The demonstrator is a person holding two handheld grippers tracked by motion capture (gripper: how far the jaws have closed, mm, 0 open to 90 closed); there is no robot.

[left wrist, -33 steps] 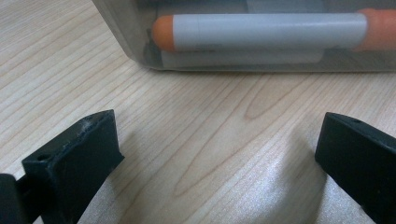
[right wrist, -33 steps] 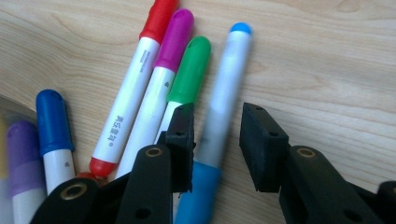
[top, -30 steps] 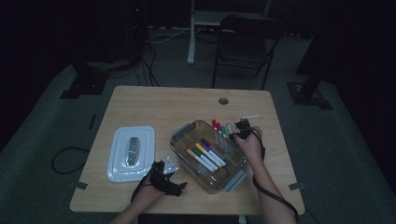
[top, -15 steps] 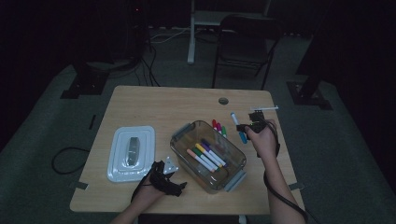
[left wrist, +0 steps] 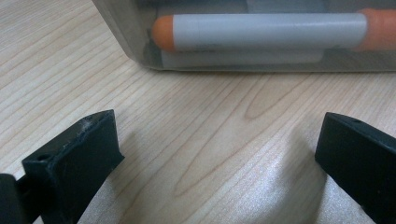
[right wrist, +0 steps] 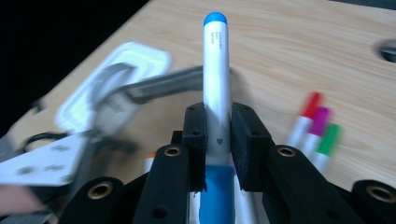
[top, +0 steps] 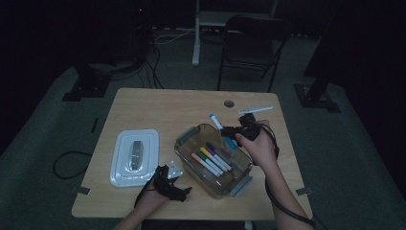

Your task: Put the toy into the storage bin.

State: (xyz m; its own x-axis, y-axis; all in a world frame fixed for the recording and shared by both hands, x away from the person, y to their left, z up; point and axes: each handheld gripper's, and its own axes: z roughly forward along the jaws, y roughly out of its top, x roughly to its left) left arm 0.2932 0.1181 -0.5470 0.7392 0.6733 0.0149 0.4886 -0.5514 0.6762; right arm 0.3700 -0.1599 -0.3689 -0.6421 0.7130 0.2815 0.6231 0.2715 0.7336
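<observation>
My right gripper hangs above the far right end of a clear container, shut on a white marker with blue ends. In the right gripper view both pads clamp the marker, which points away toward the container's rim. Several coloured markers lie inside the container. My left gripper rests on the table by the container's near left corner. Its jaws stand wide open on bare wood, facing the wall and an orange-tipped marker behind it.
The container's white lid lies flat at the left of the wooden table. Red, magenta and green markers lie loose on the table beside the container. A white marker and a cable hole are at the far right.
My right gripper has risen from the table beside the container with the blue marker in its jaws and now hangs higher, over the container's far end. The left gripper has stayed put.
</observation>
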